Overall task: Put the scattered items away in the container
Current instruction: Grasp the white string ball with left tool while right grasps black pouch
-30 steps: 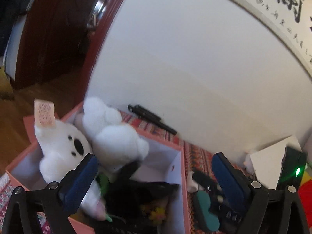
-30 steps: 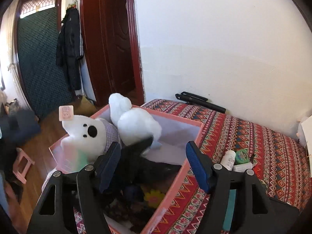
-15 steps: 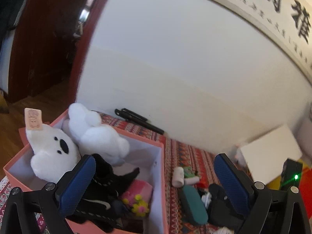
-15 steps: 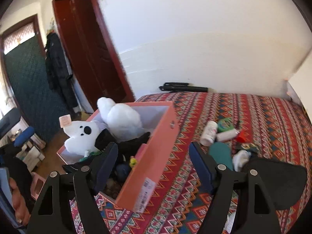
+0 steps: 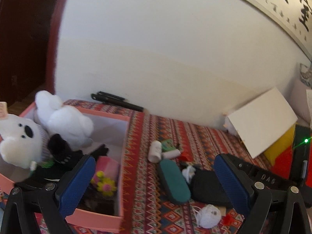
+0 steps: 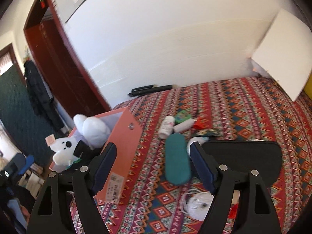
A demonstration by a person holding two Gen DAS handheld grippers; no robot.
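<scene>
A pink box (image 5: 124,156) (image 6: 124,136) stands at the left on a patterned red cloth (image 6: 243,105). It holds a white plush toy (image 5: 64,122) (image 6: 93,128), black items and a pink flowered thing (image 5: 106,175). Loose on the cloth to its right lie a teal case (image 5: 173,181) (image 6: 176,161), a white bottle (image 5: 155,151) (image 6: 165,126), a white tube (image 6: 184,124), a green tin (image 6: 182,115), a black pouch (image 5: 208,187) (image 6: 243,156) and a white string ball (image 5: 208,215) (image 6: 197,204). My left gripper (image 5: 154,159) hangs open above them. My right gripper (image 6: 154,146) is open too, beside the box's right wall, with nothing between its fingers.
A black folded rod (image 5: 117,101) (image 6: 150,89) lies at the foot of the white wall. A white board (image 5: 261,120) (image 6: 280,52) leans at the far right over something yellow. A dark red door frame (image 6: 64,68) and floor lie left of the box.
Both grippers have swung right, from over the box to over the loose items, and rolled. The right gripper's fingers have spread a little. Nothing was picked up.
</scene>
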